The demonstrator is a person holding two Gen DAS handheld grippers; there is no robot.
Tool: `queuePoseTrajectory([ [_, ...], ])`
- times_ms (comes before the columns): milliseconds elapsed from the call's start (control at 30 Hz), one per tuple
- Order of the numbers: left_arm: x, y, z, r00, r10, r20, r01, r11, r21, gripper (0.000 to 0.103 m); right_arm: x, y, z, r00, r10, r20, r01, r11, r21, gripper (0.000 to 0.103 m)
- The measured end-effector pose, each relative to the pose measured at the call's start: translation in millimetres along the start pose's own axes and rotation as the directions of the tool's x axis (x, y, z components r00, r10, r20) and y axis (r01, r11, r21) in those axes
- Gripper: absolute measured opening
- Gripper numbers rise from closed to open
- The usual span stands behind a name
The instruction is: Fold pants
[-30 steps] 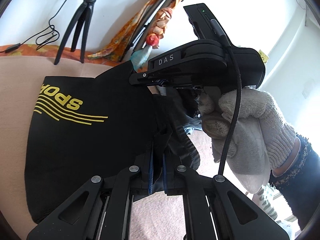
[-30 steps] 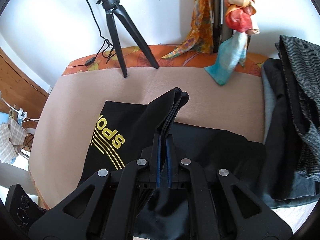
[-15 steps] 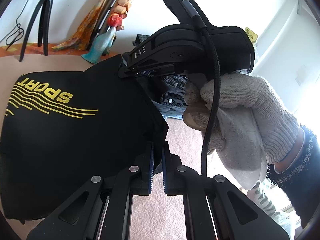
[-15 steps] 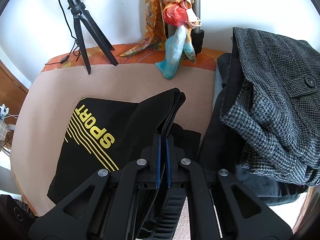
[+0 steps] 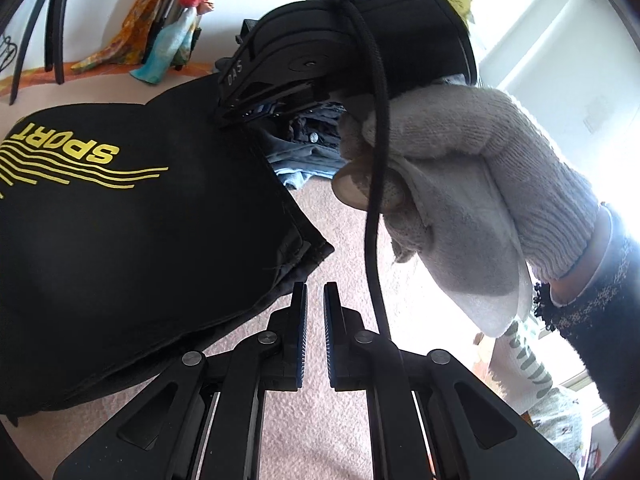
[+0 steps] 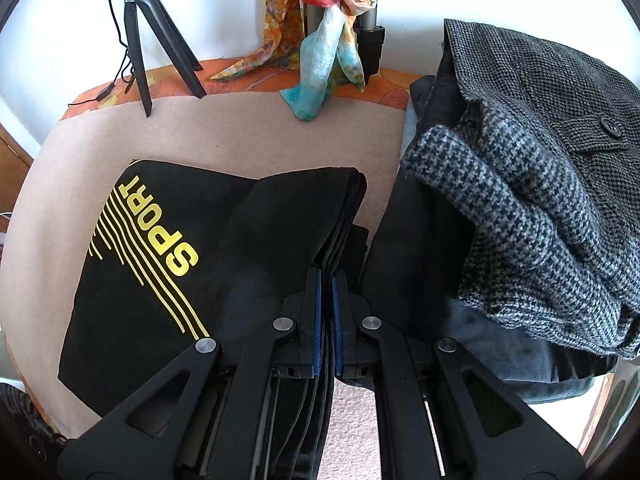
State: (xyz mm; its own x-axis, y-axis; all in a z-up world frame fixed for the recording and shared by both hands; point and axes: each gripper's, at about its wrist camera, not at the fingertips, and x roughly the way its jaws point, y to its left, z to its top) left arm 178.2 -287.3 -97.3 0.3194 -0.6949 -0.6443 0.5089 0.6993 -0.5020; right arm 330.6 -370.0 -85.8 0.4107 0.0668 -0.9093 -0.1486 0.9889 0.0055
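Observation:
Black pants with a yellow SPORT print (image 5: 120, 216) lie folded on the beige table (image 6: 240, 136); they also show in the right wrist view (image 6: 160, 264). My left gripper (image 5: 315, 300) is slightly open and empty, just right of the pants' near corner. My right gripper (image 6: 327, 280) is shut on the folded edge of the pants and holds that edge raised. In the left wrist view the right gripper (image 5: 240, 114), held by a white-gloved hand (image 5: 460, 184), pinches the pants' far edge.
A heap of grey tweed and dark clothes (image 6: 532, 184) lies right of the pants. A black tripod (image 6: 148, 36) and a pole with colourful scarves (image 6: 324, 40) stand at the table's back edge. Pink carpet (image 5: 320, 432) lies below.
My left gripper has let go of the pants' edge, opened a little and drawn back from the cloth. The right gripper has carried its edge rightward, toward the clothes heap, flattening the fold.

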Motion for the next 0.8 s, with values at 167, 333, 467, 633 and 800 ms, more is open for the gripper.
queuePoseTrajectory([
  [167,-15,5,-2,1.000,-0.004,-0.005,0.004,1.000,-0.015,0.013,-4,6,-2,1.000,-0.025,-0.002,0.025,1.000,0.002,0.006],
  [333,-37,24,2,0.999,0.023,0.036,-0.021,0.998,-0.067,0.026,-27,-6,-14,0.998,0.061,0.035,-0.063,0.995,0.080,0.008],
  [467,-61,41,5,0.997,0.028,0.065,-0.020,0.993,-0.120,0.043,-46,-15,-36,0.985,0.143,0.095,-0.157,0.975,0.159,0.049],
  [633,-94,73,23,0.991,0.051,0.124,-0.026,0.980,-0.196,0.050,-46,-31,-72,0.950,0.282,0.134,-0.308,0.912,0.271,0.059],
  [800,-118,118,46,0.985,0.081,0.153,-0.033,0.955,-0.294,0.056,-30,-43,-96,0.925,0.357,0.127,-0.379,0.848,0.372,0.064],
])
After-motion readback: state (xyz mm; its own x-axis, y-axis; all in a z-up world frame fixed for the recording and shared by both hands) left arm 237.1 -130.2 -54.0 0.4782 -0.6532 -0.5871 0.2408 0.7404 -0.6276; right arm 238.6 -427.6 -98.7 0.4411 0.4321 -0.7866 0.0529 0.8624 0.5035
